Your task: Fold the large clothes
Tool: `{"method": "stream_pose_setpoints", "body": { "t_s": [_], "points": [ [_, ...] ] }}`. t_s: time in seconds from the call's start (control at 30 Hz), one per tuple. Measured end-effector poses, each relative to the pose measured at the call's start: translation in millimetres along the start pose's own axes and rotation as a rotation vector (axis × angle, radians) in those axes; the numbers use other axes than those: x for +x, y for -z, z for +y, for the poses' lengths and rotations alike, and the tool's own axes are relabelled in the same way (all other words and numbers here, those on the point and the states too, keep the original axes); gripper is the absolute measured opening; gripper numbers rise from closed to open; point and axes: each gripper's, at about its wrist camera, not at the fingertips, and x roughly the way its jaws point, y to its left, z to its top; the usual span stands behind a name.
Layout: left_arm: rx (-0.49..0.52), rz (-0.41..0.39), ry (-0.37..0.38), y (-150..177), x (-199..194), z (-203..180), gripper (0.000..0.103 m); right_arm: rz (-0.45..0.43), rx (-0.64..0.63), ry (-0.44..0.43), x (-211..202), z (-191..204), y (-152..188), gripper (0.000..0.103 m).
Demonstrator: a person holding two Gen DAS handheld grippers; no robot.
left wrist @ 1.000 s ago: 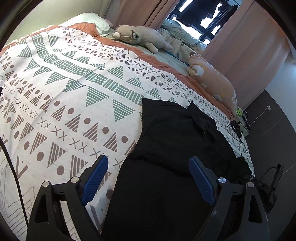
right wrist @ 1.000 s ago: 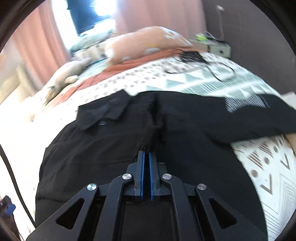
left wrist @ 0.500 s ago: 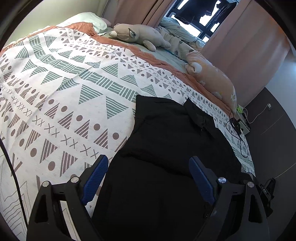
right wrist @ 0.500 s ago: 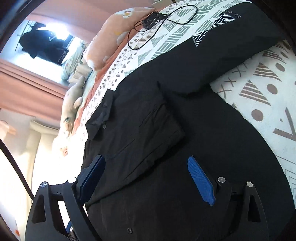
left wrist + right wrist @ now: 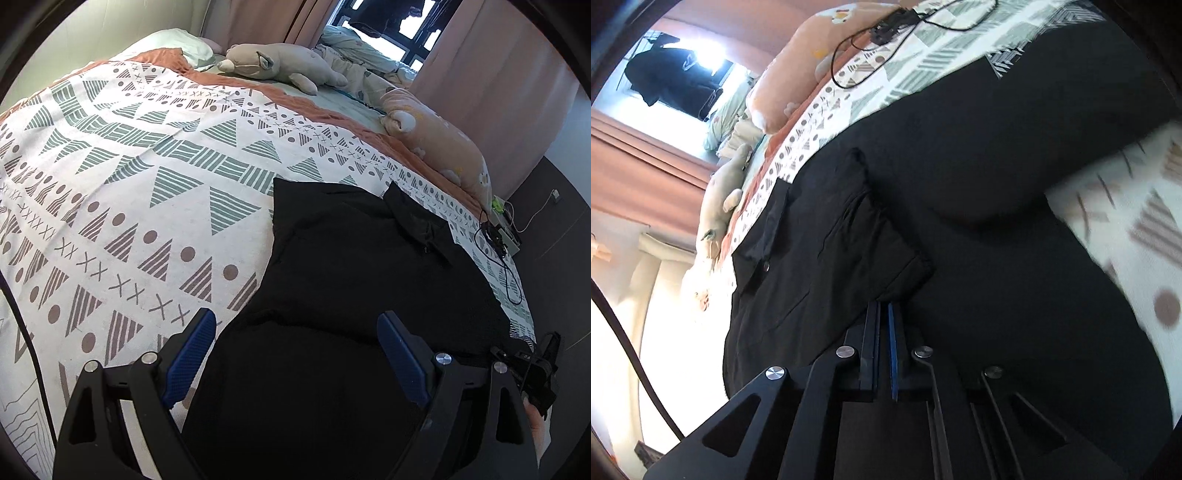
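Black fabric fills the near half of the left wrist view: a black collared shirt (image 5: 354, 288) lies flat on the patterned bedspread (image 5: 122, 206), its collar toward the far right. Left gripper (image 5: 291, 354) hovers above the shirt's near part, fingers spread wide, blue pads (image 5: 190, 354) clear of the cloth and grasping nothing. Far side of the bed: a grey plush toy (image 5: 280, 66) and a peach plush pillow (image 5: 439, 147). A black cable (image 5: 498, 258) trails over the right edge of the bedspread. No legible writing.

Right wrist view, rolled sideways: right gripper (image 5: 882, 314) sits low against the shirt (image 5: 960, 206), fingers drawn nearly together, only a thin gap between the pads. Whether cloth is pinched in that gap I cannot tell. A folded sleeve lies across the shirt body just beyond the fingertips; one button shows near the collar. White lettering on the far sleeve is too small to read. Bedspread (image 5: 1137, 221) shows at right, blurred.
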Motion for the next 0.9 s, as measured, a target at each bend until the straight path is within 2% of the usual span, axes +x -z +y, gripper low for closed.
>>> {"method": "stream_pose_setpoints", "body": {
  "t_s": [0.2, 0.33, 0.4, 0.43, 0.47, 0.5, 0.53, 0.73, 0.83, 0.9],
  "points": [
    [0.032, -0.084, -0.022, -1.7, -13.8, -9.7, 0.091, -0.047, 0.042, -0.075, 13.8, -10.5, -2.9, 0.001],
    [0.020, -0.121, 0.017, -0.2, -23.9, -13.9, 0.091, -0.083, 0.030, -0.021, 0.1, -10.0, -1.2, 0.002],
    [0.022, -0.132, 0.025, 0.6, -27.1, -17.3, 0.091, -0.110, 0.036, -0.031, -11.9, -8.4, 0.4, 0.004],
    [0.024, -0.134, 0.027, 1.2, -27.5, -18.8, 0.091, -0.129, 0.048, -0.041, -22.1, -10.6, 1.7, 0.012],
    [0.026, -0.132, 0.029, 1.6, -27.8, -20.1, 0.091, -0.137, 0.052, -0.040, -28.5, -11.0, 3.6, 0.040],
    [0.029, -0.124, 0.029, 1.7, -27.0, -21.4, 0.091, -0.147, 0.059, -0.037, -36.4, -13.5, 5.5, 0.055],
    [0.030, -0.115, 0.030, 1.6, -24.7, -21.9, 0.091, -0.163, 0.067, -0.045, -44.7, -16.7, 7.3, 0.087],
    [0.020, -0.063, 0.060, 2.7, -15.1, -23.1, 0.091, -0.236, 0.076, -0.011, -81.7, -27.0, 17.4, 0.090],
    [0.032, -0.058, 0.073, 3.9, -14.2, -26.5, 0.102, -0.311, 0.085, 0.055, -110.7, -37.3, 16.2, 0.090],
    [0.034, -0.058, 0.073, 4.5, -14.3, -28.6, 0.103, -0.347, 0.107, 0.089, -120.7, -42.3, 17.5, 0.090]
  ]
}}
